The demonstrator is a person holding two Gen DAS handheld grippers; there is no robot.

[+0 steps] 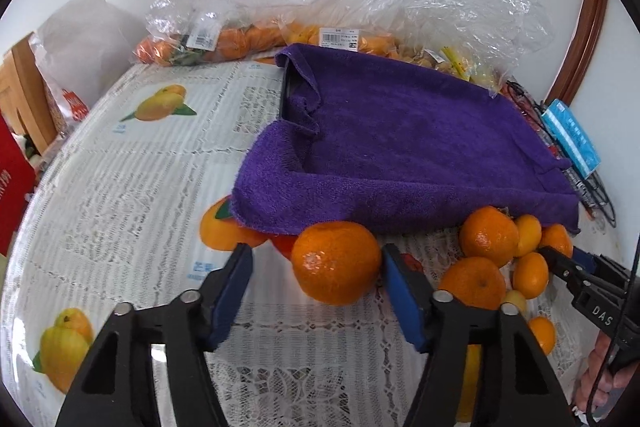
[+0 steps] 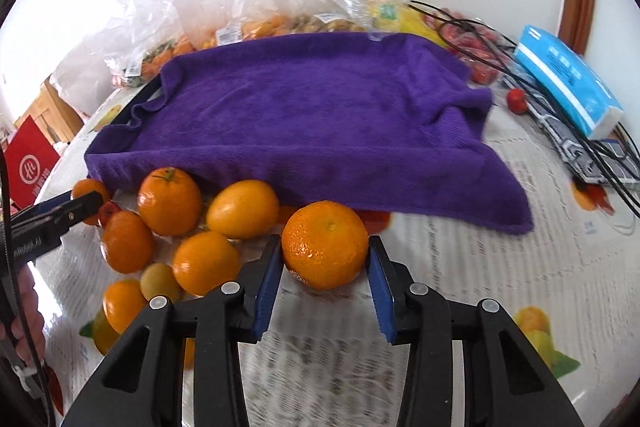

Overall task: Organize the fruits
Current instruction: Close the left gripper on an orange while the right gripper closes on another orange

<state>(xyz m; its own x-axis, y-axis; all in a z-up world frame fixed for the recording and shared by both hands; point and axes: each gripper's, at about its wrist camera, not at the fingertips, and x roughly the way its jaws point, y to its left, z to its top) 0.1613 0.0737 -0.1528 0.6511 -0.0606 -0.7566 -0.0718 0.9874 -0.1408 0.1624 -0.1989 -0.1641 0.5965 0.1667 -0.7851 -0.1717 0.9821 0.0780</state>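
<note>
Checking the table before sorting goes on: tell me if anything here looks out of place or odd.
The purple towel is draped unevenly over a dark tray, one corner bunched so the rim shows. Loose oranges lie on the tablecloth against its front edge. A small red fruit sits alone by the black cables.

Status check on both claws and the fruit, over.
Left claw open, straddling first orange. Right claw shut on second orange. Loose fruit pile between claws; purple towel just behind.

Oranges [image 2: 182,223] are lying clustered on the tablecloth just beside the purple towel's [image 2: 320,115] front edge; one orange [image 2: 325,245] is sitting apart, stem dimple up.
</note>
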